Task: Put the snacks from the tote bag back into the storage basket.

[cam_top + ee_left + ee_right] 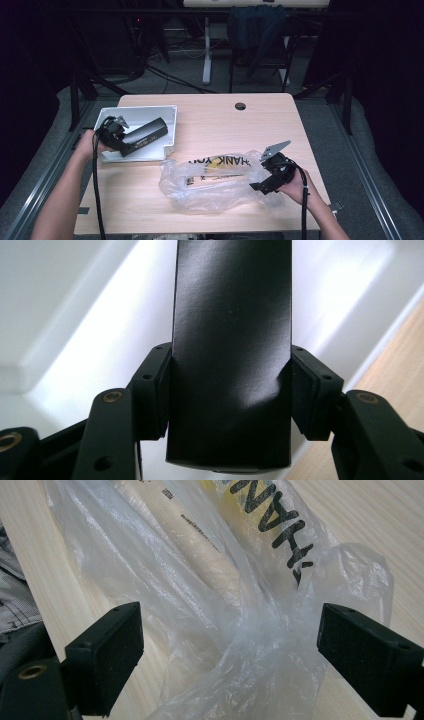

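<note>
left gripper (123, 140): jaws clamped on long black box (145, 136), held over white tray (172, 114)
right gripper (260, 186): jaws apart around clear plastic bag (210, 182) on table (220, 115), not pinching
risk: box dents or pivots, catches tray rim
risk: bag slips if jaws close on loose film

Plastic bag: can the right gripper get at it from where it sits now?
Probably yes. The right gripper has its jaws spread wide on either side of the bunched end of the plastic bag, pads not touching it, and nothing stands between them on the table.
</note>
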### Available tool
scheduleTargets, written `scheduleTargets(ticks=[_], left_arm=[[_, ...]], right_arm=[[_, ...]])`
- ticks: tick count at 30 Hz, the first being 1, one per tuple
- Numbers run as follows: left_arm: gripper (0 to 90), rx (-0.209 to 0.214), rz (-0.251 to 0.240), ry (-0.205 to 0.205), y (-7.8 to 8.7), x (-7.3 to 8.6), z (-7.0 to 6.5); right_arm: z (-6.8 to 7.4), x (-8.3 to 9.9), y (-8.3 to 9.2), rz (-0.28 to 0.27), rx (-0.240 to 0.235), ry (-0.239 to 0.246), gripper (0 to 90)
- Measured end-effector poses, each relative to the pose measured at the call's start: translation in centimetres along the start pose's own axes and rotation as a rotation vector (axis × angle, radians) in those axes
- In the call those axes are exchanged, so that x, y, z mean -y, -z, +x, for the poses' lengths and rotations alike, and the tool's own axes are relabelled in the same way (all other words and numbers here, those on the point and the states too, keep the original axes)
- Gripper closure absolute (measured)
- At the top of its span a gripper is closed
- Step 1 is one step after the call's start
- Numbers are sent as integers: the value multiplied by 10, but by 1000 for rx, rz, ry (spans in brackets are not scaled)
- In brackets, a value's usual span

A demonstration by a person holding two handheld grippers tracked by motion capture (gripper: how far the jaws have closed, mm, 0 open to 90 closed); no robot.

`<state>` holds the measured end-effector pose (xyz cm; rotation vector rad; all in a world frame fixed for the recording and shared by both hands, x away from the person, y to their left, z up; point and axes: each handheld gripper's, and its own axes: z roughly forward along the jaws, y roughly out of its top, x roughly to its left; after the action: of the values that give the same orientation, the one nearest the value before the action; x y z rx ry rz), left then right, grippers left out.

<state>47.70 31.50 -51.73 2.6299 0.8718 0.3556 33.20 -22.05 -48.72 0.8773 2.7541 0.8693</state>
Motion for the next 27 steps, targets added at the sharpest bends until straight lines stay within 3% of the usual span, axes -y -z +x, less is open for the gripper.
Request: scheduleTargets(ticks=[6,12,15,17,22,25,27], left_arm=[[415,22,-21,39,-8,5,6],[284,11,-60,89,-4,5,8],[275,38,-132,163,7,4,10],[292,20,-184,194,12,1,10],[433,-46,-231,285,19,-12,9],[550,-102,-263,352,19,-22,6],[624,-159,-250,384,15,-29,4]], right_arm=[[0,0,-1,3,0,1,112],[0,0,0,0,3,1,113],[1,0,0,-5,5,-2,109],[0,0,1,-8,0,-7,108],[0,0,3,-18,12,-2,110],[0,1,3,-19,16,-5,113],[0,1,3,-22,17,-8,116]])
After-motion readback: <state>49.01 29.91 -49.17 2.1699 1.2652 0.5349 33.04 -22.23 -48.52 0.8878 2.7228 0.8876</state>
